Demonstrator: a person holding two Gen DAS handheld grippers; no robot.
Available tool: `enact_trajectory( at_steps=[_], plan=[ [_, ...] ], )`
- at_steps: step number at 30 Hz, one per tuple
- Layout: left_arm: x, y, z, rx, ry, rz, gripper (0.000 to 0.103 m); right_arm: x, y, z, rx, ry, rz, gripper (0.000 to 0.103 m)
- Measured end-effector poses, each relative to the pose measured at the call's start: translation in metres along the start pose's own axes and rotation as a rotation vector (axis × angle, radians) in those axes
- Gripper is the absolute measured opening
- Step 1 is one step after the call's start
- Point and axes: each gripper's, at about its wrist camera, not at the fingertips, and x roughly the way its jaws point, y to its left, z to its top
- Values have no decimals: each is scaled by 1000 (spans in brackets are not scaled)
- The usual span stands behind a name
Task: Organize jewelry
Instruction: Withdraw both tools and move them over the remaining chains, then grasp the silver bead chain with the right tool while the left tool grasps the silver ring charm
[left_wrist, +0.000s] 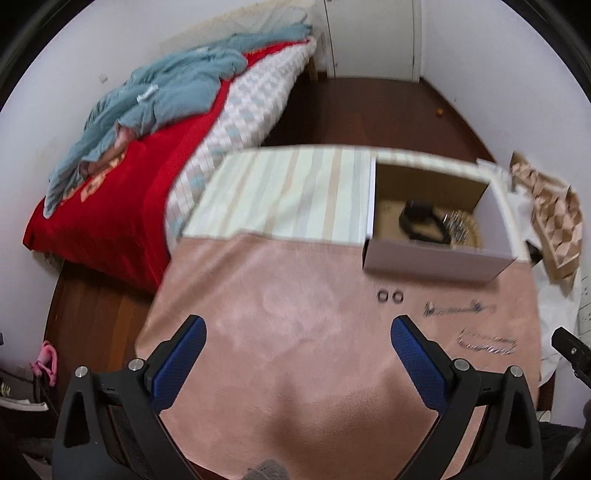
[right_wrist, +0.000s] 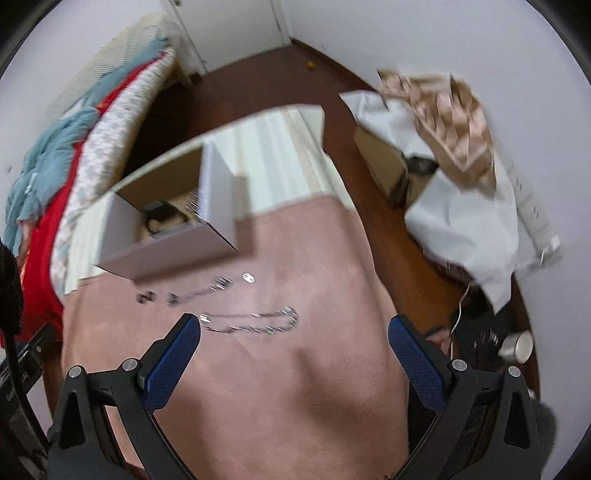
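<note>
A white cardboard box (left_wrist: 436, 258) stands open on the table and holds a dark band (left_wrist: 421, 221) and some silver jewelry; it also shows in the right wrist view (right_wrist: 173, 254). On the pink cloth (left_wrist: 295, 332) lie two small rings (left_wrist: 389, 296), a thin chain (left_wrist: 460, 308) and a silver chain necklace (left_wrist: 485, 341). In the right wrist view the necklace (right_wrist: 255, 321) lies just ahead of my right gripper (right_wrist: 293, 325), with the thin chain (right_wrist: 199, 290), the rings (right_wrist: 146, 297) and a small silver piece (right_wrist: 248, 277) beyond. My left gripper (left_wrist: 297, 326) is open and empty. My right gripper is open and empty.
A striped cloth (left_wrist: 288, 199) covers the table's far part. A bed with a red cover (left_wrist: 122, 192) and blue bedding is at the left. White paper and a patterned cardboard piece (right_wrist: 450, 122) lie over a box at the right. The floor is dark wood.
</note>
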Motion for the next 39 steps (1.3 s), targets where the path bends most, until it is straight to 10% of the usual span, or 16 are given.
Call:
enact_trajectory(
  at_steps=[5,8,13,22,27,39],
  plan=[
    [36,-10,-13,26,77,20,102,46,-15,-11,30,17,2,101],
    [47,-8,-16,42,93,41,102,59,-13,-13,24,2,32,83],
    [61,2,-14,32,107,58,102,61,40,-18,-204,-28,101,74],
    [74,15,-22,33,133,68,102,83,82,-40,-436,0,-25,62],
    [75,13,-24,35,139,58,102,78,79,-37,-426,-27,-41,7],
    [70,-28,-8,70,111,-67,102,53,23,-14,-135,-63,97,3]
  ],
)
